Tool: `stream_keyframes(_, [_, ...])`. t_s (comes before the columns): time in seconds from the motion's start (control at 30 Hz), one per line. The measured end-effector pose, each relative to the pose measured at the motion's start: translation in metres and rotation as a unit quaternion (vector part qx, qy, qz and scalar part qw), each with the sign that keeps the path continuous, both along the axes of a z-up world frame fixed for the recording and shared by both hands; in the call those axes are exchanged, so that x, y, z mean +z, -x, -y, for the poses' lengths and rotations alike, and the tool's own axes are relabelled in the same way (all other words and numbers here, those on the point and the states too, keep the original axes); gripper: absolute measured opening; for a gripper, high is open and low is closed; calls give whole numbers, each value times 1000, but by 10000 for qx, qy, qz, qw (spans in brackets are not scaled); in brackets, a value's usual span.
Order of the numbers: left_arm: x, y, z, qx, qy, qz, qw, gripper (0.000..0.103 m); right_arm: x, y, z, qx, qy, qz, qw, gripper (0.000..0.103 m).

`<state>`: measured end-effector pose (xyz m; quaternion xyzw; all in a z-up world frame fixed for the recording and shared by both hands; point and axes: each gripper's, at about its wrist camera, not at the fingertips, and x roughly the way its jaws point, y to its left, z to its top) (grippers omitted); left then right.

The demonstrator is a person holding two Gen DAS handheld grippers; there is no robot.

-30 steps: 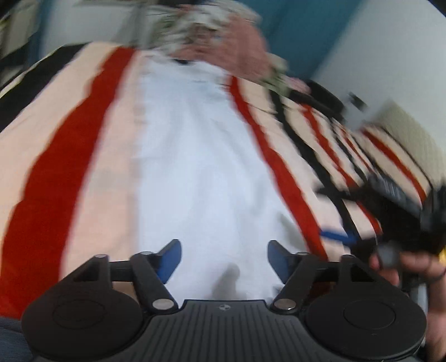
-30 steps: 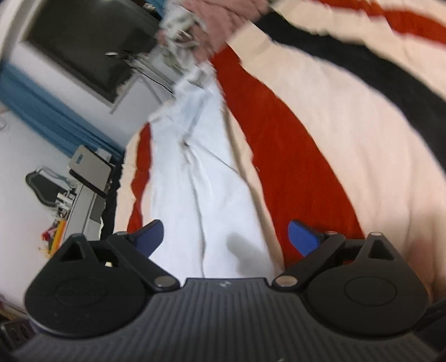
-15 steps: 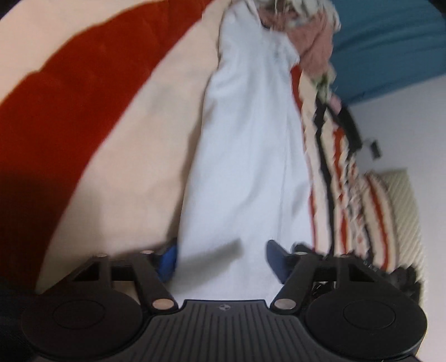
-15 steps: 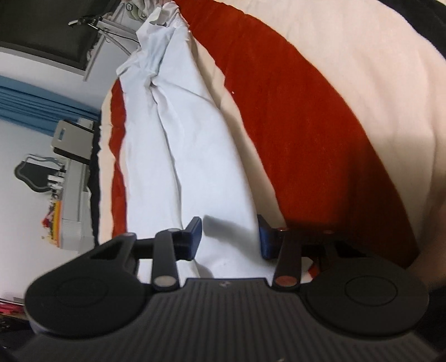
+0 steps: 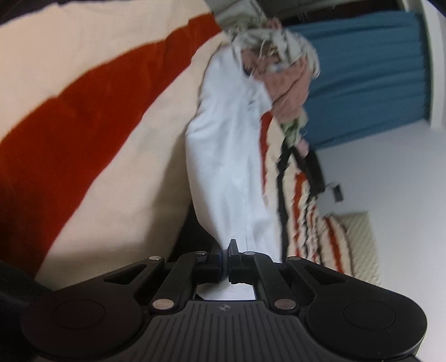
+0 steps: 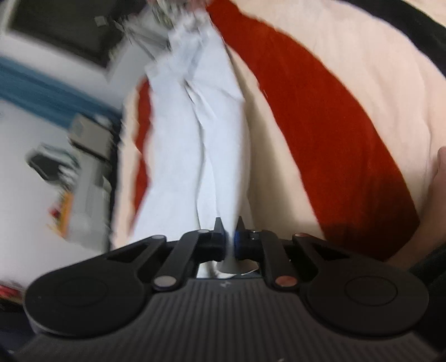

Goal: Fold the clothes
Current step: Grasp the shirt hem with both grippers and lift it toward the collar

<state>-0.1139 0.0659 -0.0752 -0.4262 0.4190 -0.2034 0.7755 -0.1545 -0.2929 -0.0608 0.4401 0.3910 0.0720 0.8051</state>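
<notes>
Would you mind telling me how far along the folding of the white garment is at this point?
Done: both grippers have a grip, the left gripper and right gripper each shut on the near edge of the white garment. In hand: that edge is pinched while the rest lies stretched along the striped blanket. Left: no fold shows yet, and the crumpled clothes pile at the far end looks untouched.

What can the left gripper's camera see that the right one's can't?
Only the left view shows the crumpled pile of clothes, a blue curtain and a cream pillow. Only the right view shows a cluttered shelf and a dark screen. Both show the white garment on the striped blanket, pinched by the left gripper and the right gripper.
</notes>
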Motion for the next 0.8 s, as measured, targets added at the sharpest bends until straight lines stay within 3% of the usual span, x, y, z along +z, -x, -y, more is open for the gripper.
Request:
stream_keyframes(0.27, [97, 5, 4, 87, 346, 864, 9956, 3, 101, 2, 17, -24, -126, 1369, 9905, 8])
stream_keyframes(0.4, [137, 21, 11, -66, 236, 861, 9960, 3, 96, 12, 20, 19, -192, 1253, 9919, 8])
stream_keyframes(0.5, [151, 50, 10, -121, 62, 817, 9966, 3, 90, 20, 22, 48, -248, 1142, 9931, 8])
stream_keyframes(0.67, [114, 74, -3, -287, -72, 288, 9991, 3, 80, 33, 26, 98, -340, 957, 9948, 8])
stream_keyframes(0.8, [82, 31, 4, -291, -218, -8, 9993, 3, 73, 29, 29, 54, -418, 835, 9956, 8])
